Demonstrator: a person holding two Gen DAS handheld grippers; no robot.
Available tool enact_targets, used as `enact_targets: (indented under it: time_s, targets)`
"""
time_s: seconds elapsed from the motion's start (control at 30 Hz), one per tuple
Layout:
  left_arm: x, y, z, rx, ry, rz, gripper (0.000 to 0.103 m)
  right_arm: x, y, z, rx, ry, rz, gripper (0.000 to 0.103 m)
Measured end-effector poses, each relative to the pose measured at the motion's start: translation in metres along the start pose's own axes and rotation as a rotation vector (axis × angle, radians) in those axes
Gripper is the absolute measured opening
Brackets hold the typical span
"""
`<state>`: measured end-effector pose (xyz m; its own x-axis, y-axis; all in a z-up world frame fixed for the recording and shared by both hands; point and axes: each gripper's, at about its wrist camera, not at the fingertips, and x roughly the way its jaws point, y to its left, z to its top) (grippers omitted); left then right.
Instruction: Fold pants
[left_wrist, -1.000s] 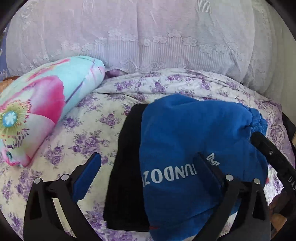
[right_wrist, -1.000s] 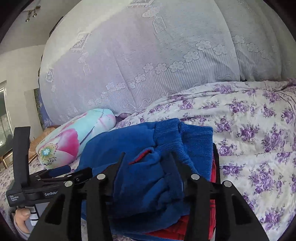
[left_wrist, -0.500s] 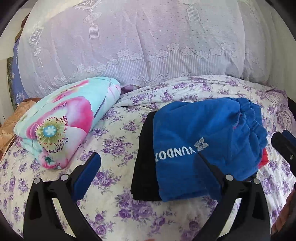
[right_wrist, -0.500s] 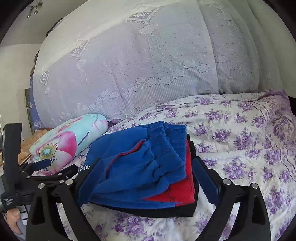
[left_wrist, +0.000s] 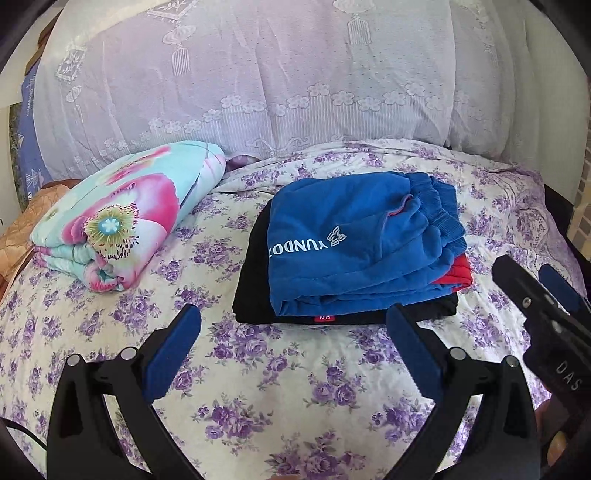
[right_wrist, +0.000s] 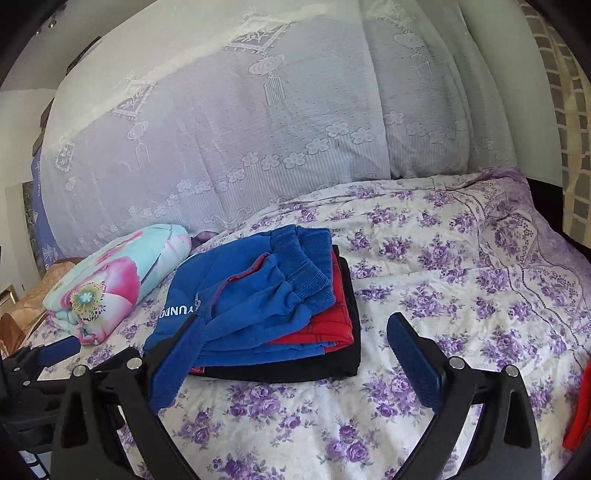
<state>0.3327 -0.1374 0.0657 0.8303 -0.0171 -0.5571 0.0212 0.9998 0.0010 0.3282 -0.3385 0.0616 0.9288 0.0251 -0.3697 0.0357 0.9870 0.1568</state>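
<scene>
Both grippers are drawing back from the clothing stack, which a second ago was filling the near field between their fingers. Left gripper (left_wrist: 293, 347) is hovering over the floral bedsheet (left_wrist: 295, 387), jaws spread wide and holding nothing. Right gripper (right_wrist: 291, 350) is likewise hanging released, its left finger overlapping the stack's near corner in view. Folded blue pants (left_wrist: 354, 240) are lying on top of the stack, above a red garment (right_wrist: 325, 325) and a black garment (left_wrist: 255, 291), near the bed's middle. A rolled floral blanket (left_wrist: 122, 218) is resting well apart to the left, before the lace-covered pillows (left_wrist: 258, 74).
</scene>
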Motion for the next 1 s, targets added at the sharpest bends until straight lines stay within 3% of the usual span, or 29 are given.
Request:
enact_targets:
  time_s: [0.13,1.0]
  targets:
    - [-0.004,0.002,0.000,0.021,-0.029,0.021,0.098,0.008,-0.001,-0.001,0.004,0.020,0.025,0.099]
    - [0.000,0.004,-0.001,0.018,-0.010,0.011,0.098,0.006,0.002,0.002,0.003,0.014,0.046,0.099]
